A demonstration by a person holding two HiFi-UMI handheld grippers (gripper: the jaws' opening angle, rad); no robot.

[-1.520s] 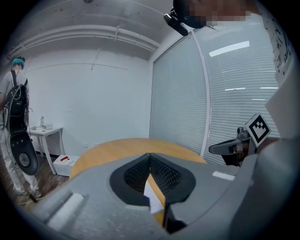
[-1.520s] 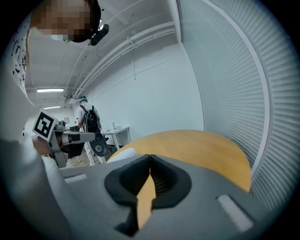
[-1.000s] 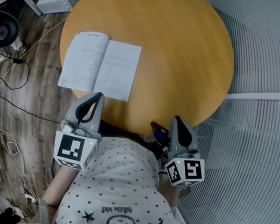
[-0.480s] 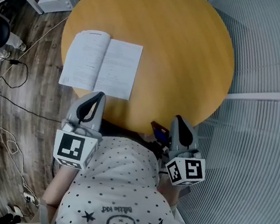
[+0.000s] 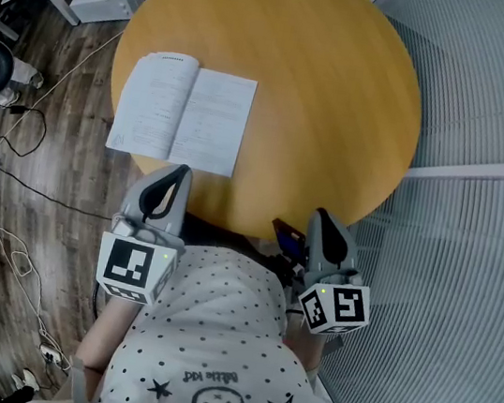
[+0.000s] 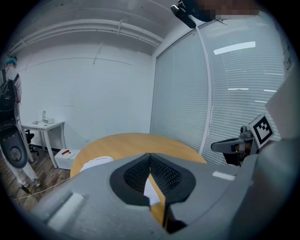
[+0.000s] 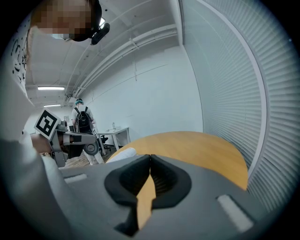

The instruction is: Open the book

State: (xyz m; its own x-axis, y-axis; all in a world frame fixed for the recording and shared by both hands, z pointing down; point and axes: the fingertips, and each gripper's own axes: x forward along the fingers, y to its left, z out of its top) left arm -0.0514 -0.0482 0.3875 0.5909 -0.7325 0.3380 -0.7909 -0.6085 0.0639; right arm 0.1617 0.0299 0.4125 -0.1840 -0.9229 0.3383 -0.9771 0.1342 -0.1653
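Upper left of head view: book [image 5: 182, 115] lies already open on table [image 5: 346, 87]; pages look thin, floppy, light, so lift at the outer edge. Left gripper view: left gripper [image 6: 150, 155] clenched, empty. Right gripper view: right gripper [image 7: 150, 157] clenched, empty.

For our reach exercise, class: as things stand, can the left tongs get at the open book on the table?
Probably yes. The left tongs, shut, point at the book from the near edge of the table, close to the book's near side. Nothing stands between them, so the way looks free.
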